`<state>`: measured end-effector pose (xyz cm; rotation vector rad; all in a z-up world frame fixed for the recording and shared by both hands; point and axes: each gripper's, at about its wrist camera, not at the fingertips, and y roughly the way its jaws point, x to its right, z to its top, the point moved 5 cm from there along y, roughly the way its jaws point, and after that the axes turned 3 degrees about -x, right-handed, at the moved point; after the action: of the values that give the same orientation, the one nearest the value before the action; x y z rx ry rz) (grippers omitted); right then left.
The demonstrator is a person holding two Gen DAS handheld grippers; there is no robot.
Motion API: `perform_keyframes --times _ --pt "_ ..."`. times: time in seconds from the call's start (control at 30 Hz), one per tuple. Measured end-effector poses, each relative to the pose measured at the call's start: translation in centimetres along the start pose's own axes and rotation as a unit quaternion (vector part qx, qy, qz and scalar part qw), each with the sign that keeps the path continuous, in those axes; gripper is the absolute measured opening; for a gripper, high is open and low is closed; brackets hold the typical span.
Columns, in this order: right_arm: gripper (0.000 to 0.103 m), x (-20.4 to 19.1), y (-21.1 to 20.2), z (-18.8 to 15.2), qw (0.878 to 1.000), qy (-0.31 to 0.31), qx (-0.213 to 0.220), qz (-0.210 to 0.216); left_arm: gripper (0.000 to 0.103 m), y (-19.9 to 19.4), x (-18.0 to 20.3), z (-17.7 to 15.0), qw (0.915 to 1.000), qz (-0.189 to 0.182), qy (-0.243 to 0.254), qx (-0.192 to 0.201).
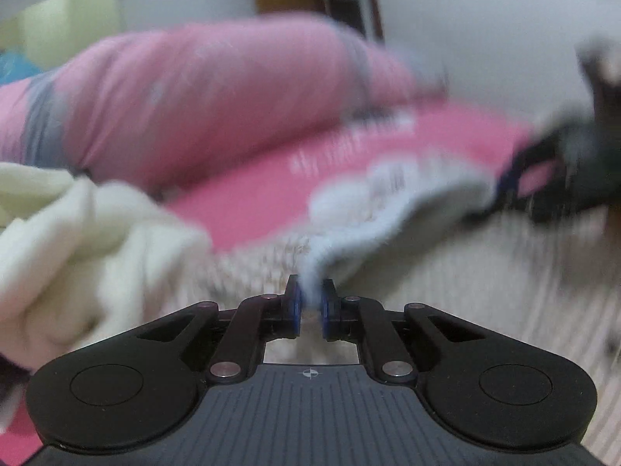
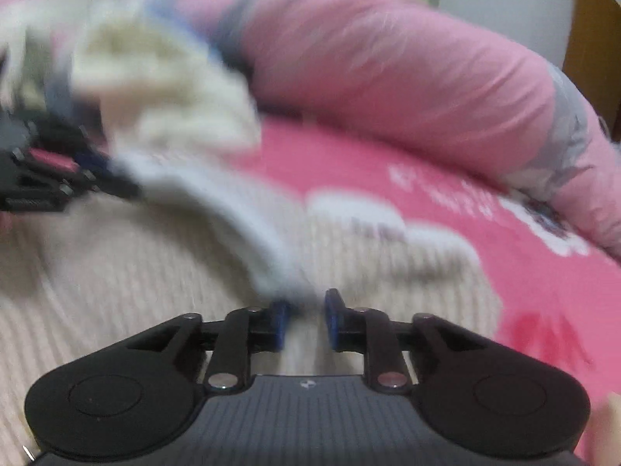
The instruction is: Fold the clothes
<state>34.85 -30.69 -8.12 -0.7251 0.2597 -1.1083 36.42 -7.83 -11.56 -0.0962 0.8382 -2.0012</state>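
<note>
step: mid-fold, my read. Both grippers carry one edge of the knit sweater (image 2: 116,272) across its own body, which lies on the bed.
left gripper (image 1: 310,306): fingers clenched on the sweater's pale edge; fabric rises straight out from between the blue pads (image 1: 295,310).
right gripper (image 2: 304,318): fingers part-way apart. The pale edge runs down to the left-hand pad and seems to touch it; a clear gap remains to the other pad. Grip looks doubtful, cannot confirm a hold.
far view: the left wrist camera shows the right gripper at the frame's right edge with the same edge leading into it, too blurred to judge.
how to do it well: keep both hands level so the lifted edge stays taut between them, lay it parallel to the opposite edge, release only once it rests flat. Re-pinch on the right first if that corner is slipping.
sweater look: cream ribbed knit, thick and soft, lighter fuzzy band along the lifted edge. Should drape heavily and hold a fold.
where: spread on the pink bedsheet (image 2: 524,291), in front of a rolled pink duvet (image 2: 407,77).
also: a second cream garment (image 1: 77,252) bunched at left.
image: heavy motion blur, fine detail unreliable.
</note>
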Motion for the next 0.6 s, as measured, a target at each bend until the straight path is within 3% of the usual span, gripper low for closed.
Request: perform_keyframes --times 0.07,0.2,0.33,0.4,0.5,0.53,0.6 --pt "0.025 0.0 -1.0 -0.4 1.0 0.003 -0.006 -0.012 0.011 -1.0 0.1 -0.3 1.0 -0.005 0.001 0.001" --pt "0.047 1.4 -4.9 0.0 0.999 0.043 0.027 -0.017 0.015 -4.5 -1.0 -0.3 0.9988 -0.032 -0.028 0.024" --pt "0.049 4.5 -7.5 0.8 0.985 0.157 0.067 0.02 0.027 -7.5 -2.4 1.0 0.995 -0.013 -0.065 0.075" --pt "0.052 6.8 -7.3 1.5 0.964 0.248 0.085 0.049 0.03 -7.0 -3.5 2.4 0.9898 -0.003 -0.109 0.092" --pt "0.062 9.8 -3.6 1.8 0.906 0.408 0.051 0.102 0.031 -4.3 -4.0 4.7 0.9818 -0.02 -0.166 0.09" --pt "0.063 10.3 -2.0 1.6 0.889 0.44 0.035 0.123 0.031 -3.2 -3.6 5.3 0.9815 -0.028 -0.17 0.085" --pt "0.063 11.0 1.3 1.1 0.858 0.49 0.002 0.152 0.032 -0.7 -1.7 5.7 0.9885 -0.03 -0.132 0.066"
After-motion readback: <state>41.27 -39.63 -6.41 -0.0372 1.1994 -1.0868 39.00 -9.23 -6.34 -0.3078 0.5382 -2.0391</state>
